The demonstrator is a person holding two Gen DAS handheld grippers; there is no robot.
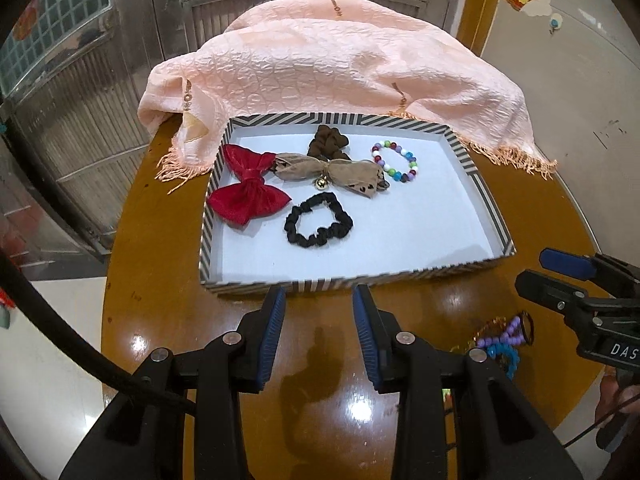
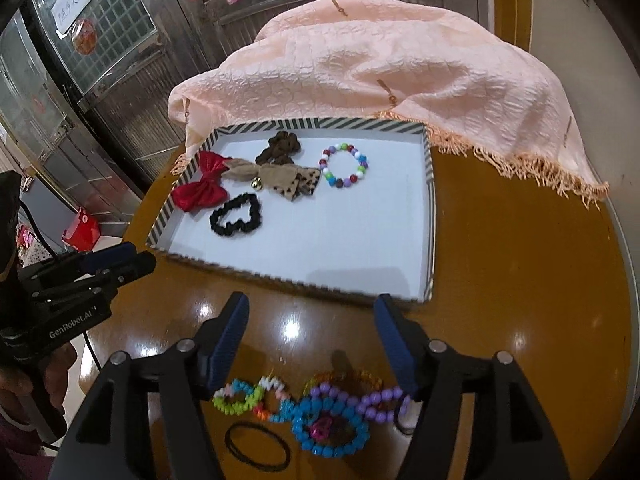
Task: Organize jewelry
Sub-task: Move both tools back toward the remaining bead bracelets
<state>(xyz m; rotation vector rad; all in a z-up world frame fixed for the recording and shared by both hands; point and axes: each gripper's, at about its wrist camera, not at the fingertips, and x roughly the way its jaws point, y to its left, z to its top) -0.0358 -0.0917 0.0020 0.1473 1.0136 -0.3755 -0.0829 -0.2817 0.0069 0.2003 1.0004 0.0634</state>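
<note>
Five pieces already laid in the striped tray (image 1: 476,184); beaded bracelets (image 2: 328,412) and a black hair tie (image 2: 256,446) left on the counter (image 2: 520,280). Left tool (image 1: 319,300) and right tool (image 2: 312,316) both held apart, empty.

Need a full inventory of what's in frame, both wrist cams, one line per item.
tray: 1, striped rim, white floor, on table
red bow: 1, tray left
tan bow with bell: 1, tray middle
brown scrunchie: 1, tray back
black scrunchie: 1, tray front
bead bracelet: 1, multicolour, tray right
bead pile: several, blue, purple, green, table front
black hair ties: thin, beside pile
cloth: 1, peach, behind tray
table: 1, brown
left gripper: open, empty
right gripper: open, empty
</note>
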